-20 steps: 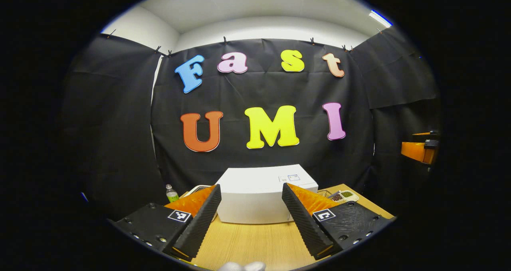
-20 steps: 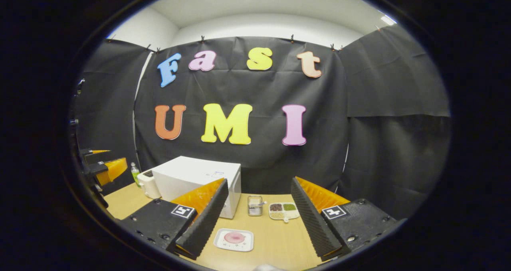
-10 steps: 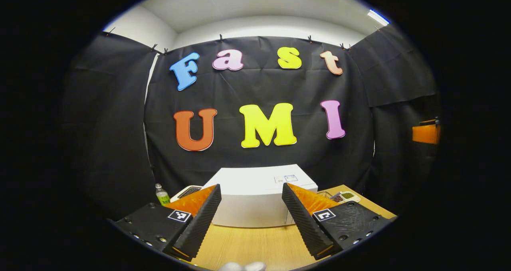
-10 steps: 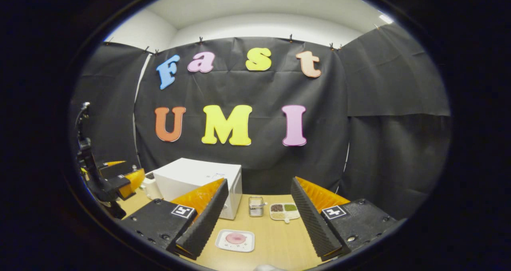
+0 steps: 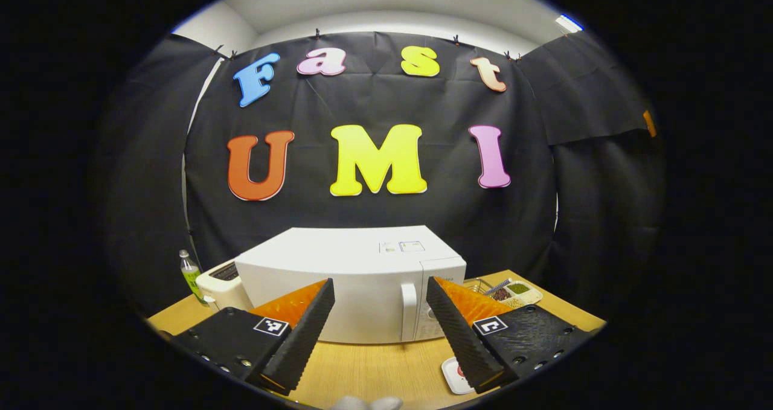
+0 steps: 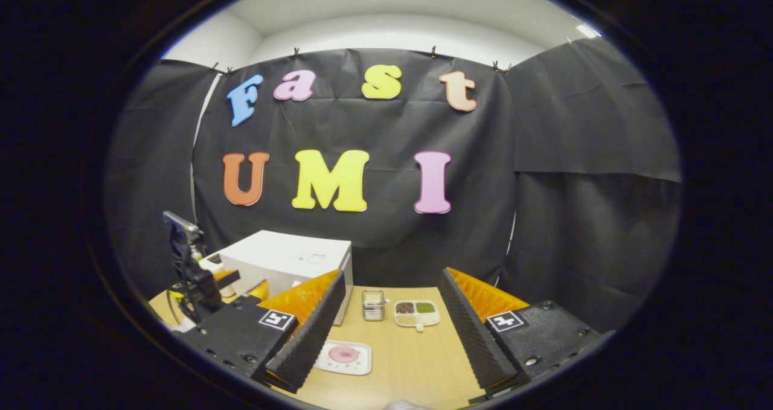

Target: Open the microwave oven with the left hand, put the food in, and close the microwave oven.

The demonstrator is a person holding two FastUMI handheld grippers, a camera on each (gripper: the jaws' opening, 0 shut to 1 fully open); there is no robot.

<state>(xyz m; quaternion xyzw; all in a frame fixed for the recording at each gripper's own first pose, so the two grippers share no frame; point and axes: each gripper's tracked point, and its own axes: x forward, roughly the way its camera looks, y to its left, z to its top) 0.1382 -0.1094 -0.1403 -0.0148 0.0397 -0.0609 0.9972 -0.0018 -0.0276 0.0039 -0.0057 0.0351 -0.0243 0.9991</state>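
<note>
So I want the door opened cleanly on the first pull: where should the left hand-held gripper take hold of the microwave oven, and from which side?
Grip the vertical bar handle on the front of the microwave oven, beside its control panel. It stands upright and proud of the closed door, so come straight on from the front with the left hand-held gripper, open as now, one finger on each side of the bar.

Microwave (image 5: 350, 289) on table (image 5: 374, 368); toaster (image 5: 220, 280), bottle (image 5: 189, 274) left.

Both views face the booth's back wall, sharing the microwave (image 5: 350, 283) (image 6: 284, 262) (left gripper view nearer).
</note>
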